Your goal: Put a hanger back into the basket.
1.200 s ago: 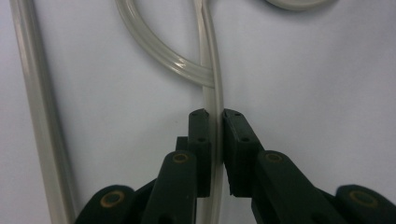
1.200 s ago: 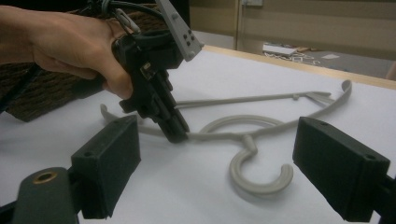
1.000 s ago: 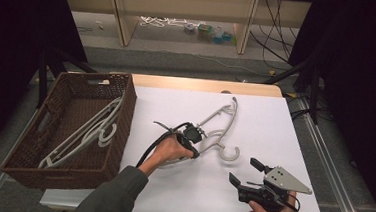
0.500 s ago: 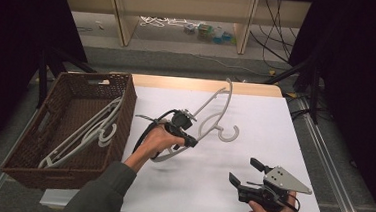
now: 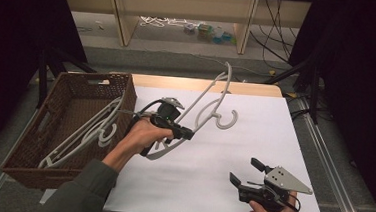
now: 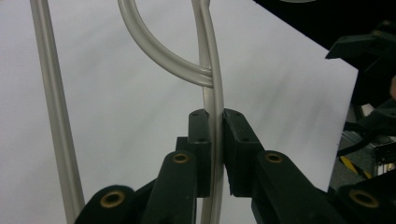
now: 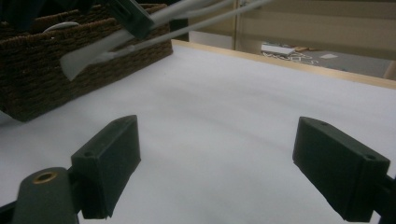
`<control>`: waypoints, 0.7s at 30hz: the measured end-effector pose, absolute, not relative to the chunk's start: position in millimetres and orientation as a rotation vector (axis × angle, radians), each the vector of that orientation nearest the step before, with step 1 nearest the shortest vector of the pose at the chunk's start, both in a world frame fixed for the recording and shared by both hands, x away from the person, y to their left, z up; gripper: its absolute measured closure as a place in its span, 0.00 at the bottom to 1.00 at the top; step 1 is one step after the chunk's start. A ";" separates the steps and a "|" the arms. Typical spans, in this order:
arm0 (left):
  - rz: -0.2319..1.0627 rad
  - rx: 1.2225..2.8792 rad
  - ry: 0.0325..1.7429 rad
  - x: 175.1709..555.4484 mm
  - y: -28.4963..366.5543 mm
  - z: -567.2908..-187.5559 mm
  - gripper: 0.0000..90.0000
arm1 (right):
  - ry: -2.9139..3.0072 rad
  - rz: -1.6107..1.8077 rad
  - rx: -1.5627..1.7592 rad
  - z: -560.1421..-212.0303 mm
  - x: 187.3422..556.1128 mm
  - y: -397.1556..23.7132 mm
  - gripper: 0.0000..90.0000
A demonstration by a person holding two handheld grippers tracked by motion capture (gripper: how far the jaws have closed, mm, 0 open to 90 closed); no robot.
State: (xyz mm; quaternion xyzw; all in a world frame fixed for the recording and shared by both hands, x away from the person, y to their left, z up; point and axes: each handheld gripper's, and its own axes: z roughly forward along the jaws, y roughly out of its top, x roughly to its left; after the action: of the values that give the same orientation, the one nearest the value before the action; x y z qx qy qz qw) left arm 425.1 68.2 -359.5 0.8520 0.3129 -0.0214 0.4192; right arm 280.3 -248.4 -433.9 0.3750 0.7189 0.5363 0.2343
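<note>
White paper covers the surface (image 5: 273, 142). Left gripper (image 5: 178, 130) has its fingers (image 6: 233, 149) pinching a grey plastic hanger (image 5: 209, 97) by one rod, held tilted in the air, hook end up and away. A wicker basket (image 5: 39, 125) of hangers sits just left. Right gripper (image 5: 251, 178) rests with fingers spread, empty.

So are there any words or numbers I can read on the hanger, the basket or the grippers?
None: no readable words or numbers anywhere.
Hanger: plain pale plastic, no print.
Basket: bare brown wicker, no label.
Left gripper and right gripper: plain black, no marks.
Small things on the far floor: too small and blurred to read.
</note>
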 end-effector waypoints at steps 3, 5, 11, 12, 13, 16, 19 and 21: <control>-0.044 2.120 0.773 417.9 78.9 -349.4 0.91 | 1.962 1.484 1.026 -435.1 281.0 -247.2 0.18; -0.037 2.117 0.772 412.9 86.2 -343.4 0.91 | 1.960 1.483 1.025 -435.0 281.2 -247.1 0.18; -0.016 2.080 0.769 398.5 105.3 -325.2 0.91 | 1.966 1.471 1.038 -434.9 280.7 -247.5 0.18; -0.020 2.077 0.761 397.2 108.0 -322.1 0.91 | 1.973 1.457 1.043 -434.4 280.2 -247.9 0.18; -0.020 2.077 0.761 397.2 108.0 -322.1 0.91 | 1.973 1.457 1.043 -434.4 280.2 -247.9 0.18; 0.014 2.073 0.761 392.7 117.2 -310.2 0.91 | 1.961 1.480 1.028 -435.5 281.3 -246.8 0.18; 0.033 2.071 0.763 390.6 124.8 -302.7 0.91 | 1.973 1.454 1.046 -434.5 280.1 -247.8 0.18; 0.038 2.063 0.768 388.9 129.3 -298.4 0.91 | 1.971 1.457 1.044 -434.4 280.4 -248.0 0.18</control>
State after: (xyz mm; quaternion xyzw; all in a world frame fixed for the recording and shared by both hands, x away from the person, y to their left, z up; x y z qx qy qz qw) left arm 388.9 129.3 -298.4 0.8355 0.3111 0.0152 0.4527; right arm 280.4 -248.0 -434.4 0.3808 0.7188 0.5315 0.2363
